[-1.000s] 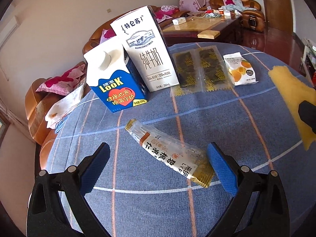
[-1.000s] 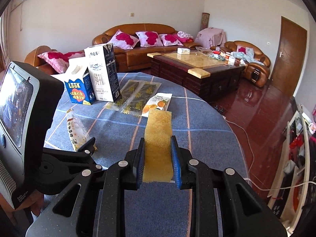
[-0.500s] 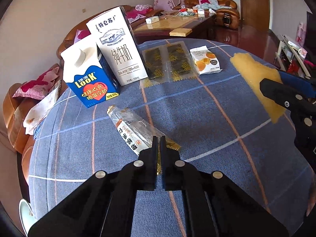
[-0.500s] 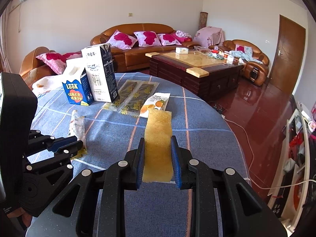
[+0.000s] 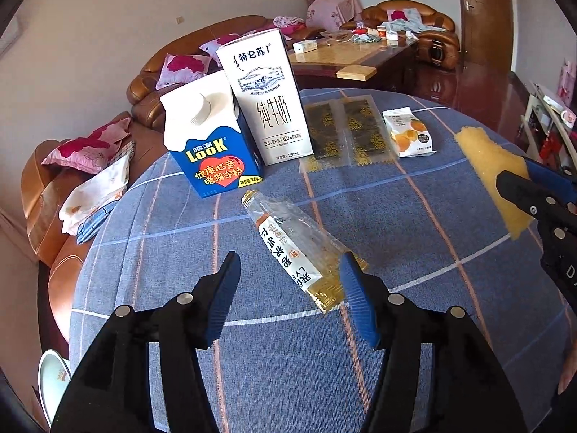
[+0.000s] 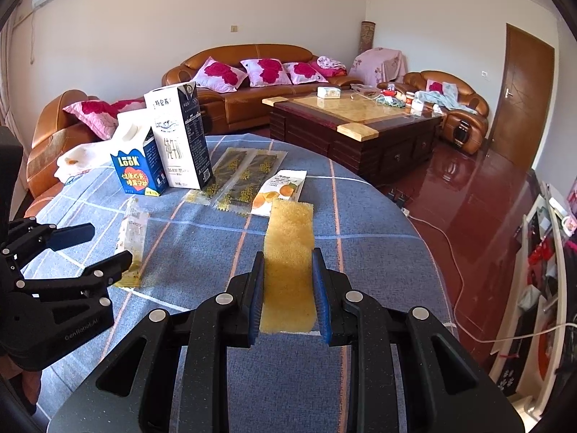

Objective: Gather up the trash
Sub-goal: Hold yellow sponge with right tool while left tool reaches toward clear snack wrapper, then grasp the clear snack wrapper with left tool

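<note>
A yellow sponge (image 6: 288, 252) is clamped in the right gripper (image 6: 288, 303). The left gripper (image 5: 288, 296) has just been opening; the clear wrapper (image 5: 292, 249) lies on the table (image 5: 414, 324), seemingly untouched between its jaws. Cartons and packets are not yet collected.

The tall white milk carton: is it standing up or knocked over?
Upright. The milk carton stands on its base on the blue tablecloth, top edge uppermost, beside the shorter blue carton.

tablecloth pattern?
Blue tablecloth with a grid of white and orange lines; clearest in the left wrist view.
</note>
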### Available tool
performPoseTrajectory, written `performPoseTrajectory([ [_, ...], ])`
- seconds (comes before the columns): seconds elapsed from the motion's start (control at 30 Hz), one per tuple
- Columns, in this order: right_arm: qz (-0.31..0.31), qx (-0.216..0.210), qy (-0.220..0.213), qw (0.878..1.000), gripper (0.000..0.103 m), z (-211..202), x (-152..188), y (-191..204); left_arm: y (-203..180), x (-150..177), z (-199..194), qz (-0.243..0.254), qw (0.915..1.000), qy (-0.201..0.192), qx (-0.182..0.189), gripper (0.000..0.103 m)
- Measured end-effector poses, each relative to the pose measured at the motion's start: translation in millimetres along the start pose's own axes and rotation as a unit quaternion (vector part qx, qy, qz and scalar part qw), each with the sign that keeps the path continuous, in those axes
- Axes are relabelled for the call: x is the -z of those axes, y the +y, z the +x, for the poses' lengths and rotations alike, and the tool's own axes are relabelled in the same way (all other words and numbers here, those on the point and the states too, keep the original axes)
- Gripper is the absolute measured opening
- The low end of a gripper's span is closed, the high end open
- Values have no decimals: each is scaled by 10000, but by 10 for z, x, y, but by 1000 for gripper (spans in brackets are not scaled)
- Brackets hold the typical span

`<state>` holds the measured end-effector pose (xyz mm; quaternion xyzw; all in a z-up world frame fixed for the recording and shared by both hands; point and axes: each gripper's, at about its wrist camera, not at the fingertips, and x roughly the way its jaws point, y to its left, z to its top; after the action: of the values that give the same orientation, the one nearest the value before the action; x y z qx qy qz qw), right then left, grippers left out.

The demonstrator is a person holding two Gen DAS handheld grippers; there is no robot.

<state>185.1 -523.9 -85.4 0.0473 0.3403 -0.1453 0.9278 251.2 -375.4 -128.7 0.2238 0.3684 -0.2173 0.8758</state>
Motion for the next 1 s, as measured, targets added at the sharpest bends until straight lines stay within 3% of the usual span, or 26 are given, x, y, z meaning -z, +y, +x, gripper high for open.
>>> performPoseTrajectory([
  [0.27, 58, -27, 30, 10000, 25, 31, 5, -19, -65, -9, 258, -216, 9992, 241, 236, 56],
  [0.33, 72, -36, 46, 10000, 25, 41, 9, -21, -70, -8, 260, -238, 9985, 213, 439, 42],
  [0.37, 62, -33, 56, 10000, 25, 48, 8, -15, -74, -10, 253, -250, 9975, 232, 614, 27],
  [0.47, -6, -21, 42, 10000, 25, 43, 9, 14, -91, 19, 200, -165, 9983, 209, 524, 11],
  [0.53, -44, -31, 12, 10000, 25, 31, 12, 28, -39, 57, 144, -205, 9979, 202, 576, 10],
  [0.63, -96, -119, -67, 9999, 25, -11, 14, 54, 81, 126, -6, -166, 9992, 54, 365, 9],
  [1.0, -182, -1094, -474, 9927, 25, -262, 56, 576, 726, 506, -665, -494, 9976, -352, -320, 9],
])
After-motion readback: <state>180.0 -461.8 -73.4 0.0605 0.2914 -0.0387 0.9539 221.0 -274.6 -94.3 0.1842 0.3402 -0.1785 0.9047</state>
